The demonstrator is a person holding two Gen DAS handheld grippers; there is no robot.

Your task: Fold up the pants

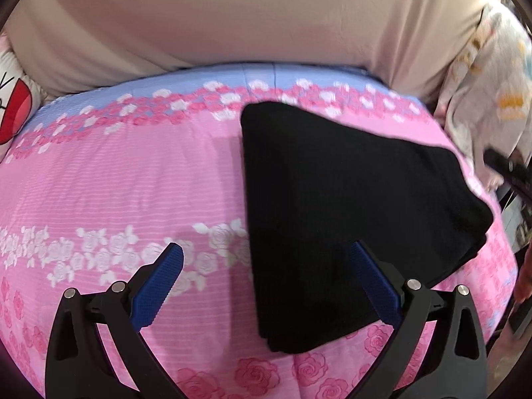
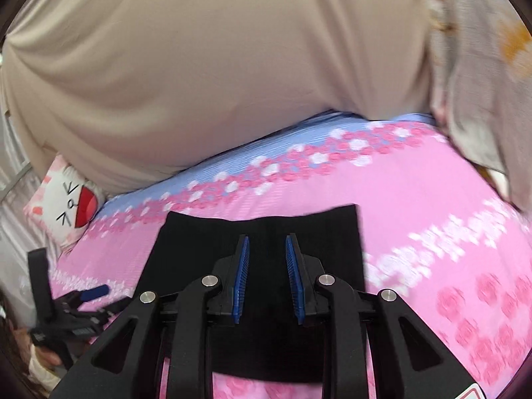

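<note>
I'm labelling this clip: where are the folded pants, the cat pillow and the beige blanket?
folded pants [image 1: 332, 199], left wrist view, middle of top layer
cat pillow [image 2: 71, 202], right wrist view, its face
beige blanket [image 2: 216, 76], right wrist view, middle

Black folded pants [image 1: 349, 219] lie on a pink bedsheet [image 1: 116, 183] printed with white and deep-pink roses and a lavender-blue band at its far edge. Beyond, a plain beige cover [image 1: 232, 16]. Blue ribbed pads [image 2: 242, 276] line black gripper fingers. Far left, a white cartoon-face pillow [image 2: 69, 199] with a red mouth.

Pants [image 1: 332, 199] (folded) on bed [image 1: 133, 183]
</note>
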